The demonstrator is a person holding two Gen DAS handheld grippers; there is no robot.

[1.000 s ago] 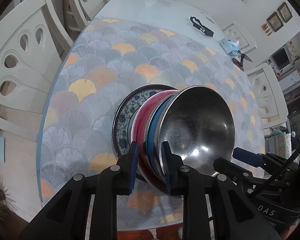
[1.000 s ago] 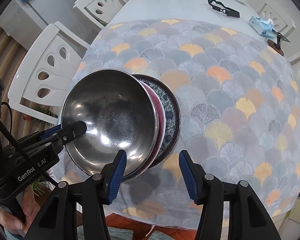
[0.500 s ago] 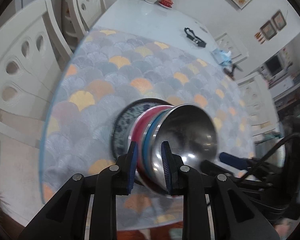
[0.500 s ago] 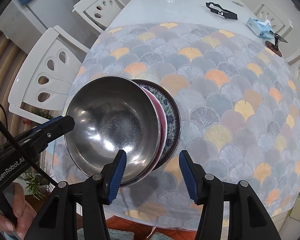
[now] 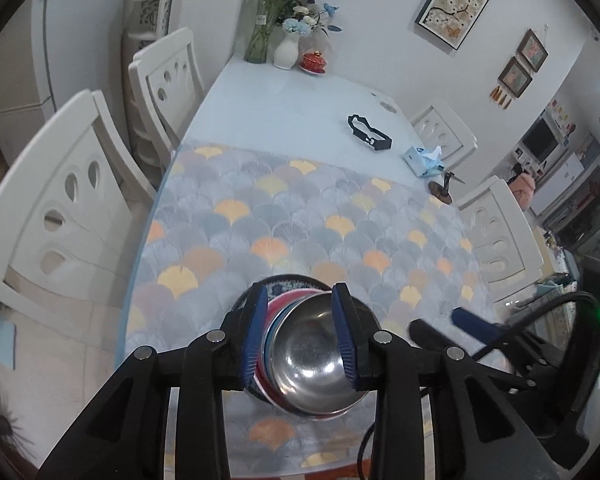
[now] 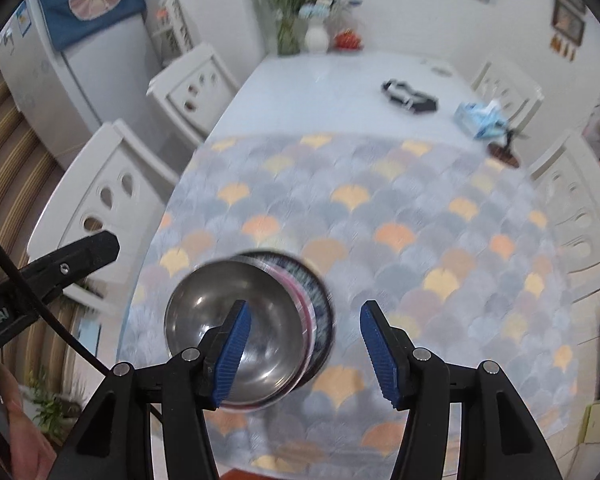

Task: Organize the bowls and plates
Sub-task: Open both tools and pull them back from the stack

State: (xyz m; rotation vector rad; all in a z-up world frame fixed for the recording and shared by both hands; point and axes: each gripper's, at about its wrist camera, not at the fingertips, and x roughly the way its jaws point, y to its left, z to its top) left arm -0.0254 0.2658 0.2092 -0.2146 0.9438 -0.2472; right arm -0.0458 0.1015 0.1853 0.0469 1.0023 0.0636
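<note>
A steel bowl (image 5: 308,356) sits on top of a stack with a blue dish, a red dish (image 5: 274,312) and a blue-patterned plate (image 5: 284,281) underneath, on the scallop-patterned mat (image 5: 300,220) near the table's front edge. My left gripper (image 5: 299,334) is open and raised above the stack, which shows between its fingers. In the right wrist view the bowl (image 6: 240,332) and plate (image 6: 320,312) lie low left. My right gripper (image 6: 305,352) is open and empty, raised above them.
White chairs (image 5: 60,208) stand on the left and on the right (image 5: 496,232). At the far end of the table are a black object (image 5: 369,133), a tissue pack (image 5: 422,158), a small dark ornament (image 5: 440,190) and vases with flowers (image 5: 286,40).
My left gripper has opened, let go of the stack's rim and risen well above it. My right gripper has also lifted and pulled back. The stack stays on the mat.
</note>
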